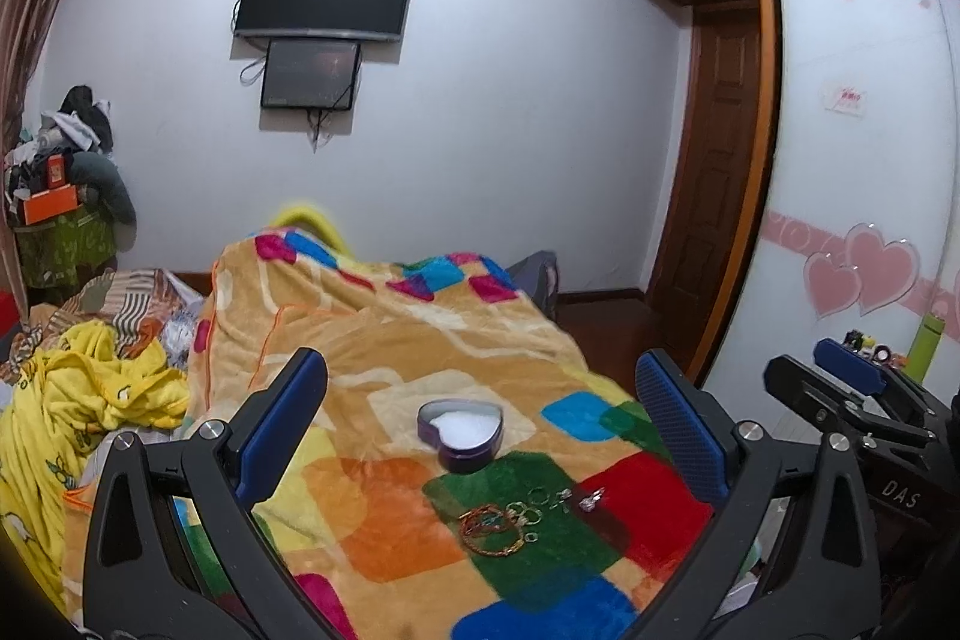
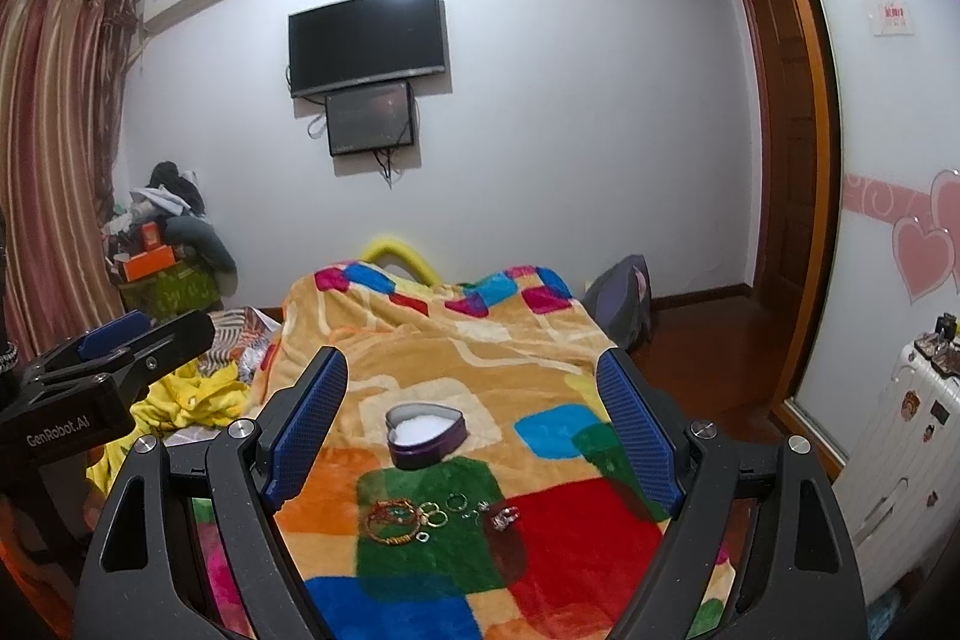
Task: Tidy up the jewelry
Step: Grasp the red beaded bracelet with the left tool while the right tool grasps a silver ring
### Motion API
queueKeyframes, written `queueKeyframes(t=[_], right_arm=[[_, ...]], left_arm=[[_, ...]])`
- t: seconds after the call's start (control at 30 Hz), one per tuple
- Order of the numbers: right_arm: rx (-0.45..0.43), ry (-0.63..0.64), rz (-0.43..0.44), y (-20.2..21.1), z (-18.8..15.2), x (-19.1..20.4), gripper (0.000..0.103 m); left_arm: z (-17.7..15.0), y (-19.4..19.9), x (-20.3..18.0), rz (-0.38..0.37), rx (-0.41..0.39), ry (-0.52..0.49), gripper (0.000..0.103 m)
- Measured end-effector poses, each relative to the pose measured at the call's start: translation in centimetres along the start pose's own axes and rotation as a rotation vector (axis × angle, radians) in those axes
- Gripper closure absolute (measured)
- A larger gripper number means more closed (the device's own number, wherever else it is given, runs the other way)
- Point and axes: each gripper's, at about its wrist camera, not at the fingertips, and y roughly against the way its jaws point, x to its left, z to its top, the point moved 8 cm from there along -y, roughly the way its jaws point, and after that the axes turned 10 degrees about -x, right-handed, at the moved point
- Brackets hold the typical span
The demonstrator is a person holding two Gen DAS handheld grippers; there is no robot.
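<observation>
Honestly the fluffy blanket (image 2: 420, 340) is the risk: small pieces sink into the pile. The heart-shaped box (image 2: 425, 433) sits open behind the bangles (image 2: 393, 520) and rings (image 2: 456, 502). Left gripper (image 1: 480, 430) and right gripper (image 2: 474, 430) both hover spread wide, empty; a sloppy pinch could grab fuzz or flick a ring away.

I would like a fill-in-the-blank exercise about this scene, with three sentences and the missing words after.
1. The box on the blanket has the shape of a ____.
2. The bracelets and rings lie on the ____ patch of the blanket.
3. The jaws of both grippers, left and right, stand ____ and hold nothing.

Missing words: heart; green; open
</observation>
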Motion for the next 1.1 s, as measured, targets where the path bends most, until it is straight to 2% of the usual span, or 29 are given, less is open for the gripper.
queueKeyframes(t=[0.13, 0.3, 0.4, 0.6, 0.7, 0.77, 0.83, 0.97, 1.07, 1.1], right_arm=[[0.057, -0.004, -0.026, -1.4, -1.6, -1.3, 0.020], [0.151, -0.021, -0.056, -3.2, -4.2, -3.2, 0.020], [0.220, -0.042, -0.059, -4.2, -6.0, -4.2, 0.020], [0.341, -0.073, -0.074, -5.7, -9.4, -6.2, 0.020], [0.396, -0.086, -0.062, -6.3, -11.0, -6.6, 0.020], [0.417, -0.081, -0.057, -6.5, -11.7, -6.6, 0.021], [0.436, -0.078, -0.043, -6.9, -12.4, -6.5, 0.024], [0.476, -0.068, -0.015, -7.7, -13.6, -6.2, 0.033], [0.496, -0.070, 0.009, -8.4, -14.4, -5.6, 0.039], [0.503, -0.071, 0.015, -8.5, -14.6, -5.4, 0.041]], left_arm=[[-1.8, -2.3, 1.3, 0.037, 0.063, 0.008, 0.000], [-5.5, -5.5, 3.3, 0.070, 0.184, 0.026, 0.000], [-8.0, -7.1, 3.9, 0.071, 0.260, 0.037, 0.004], [-13.3, -10.1, 4.2, 0.048, 0.416, 0.035, 0.024], [-15.7, -11.2, 4.0, 0.027, 0.487, 0.023, 0.037], [-17.2, -11.8, 3.9, 0.010, 0.536, 0.016, 0.051], [-18.4, -12.2, 3.7, -0.012, 0.580, 0.018, 0.060], [-19.2, -12.4, 3.3, -0.036, 0.601, 0.005, 0.065], [-19.3, -12.7, 2.7, -0.064, 0.604, -0.009, 0.079], [-19.3, -12.9, 2.6, -0.070, 0.608, -0.019, 0.080]])
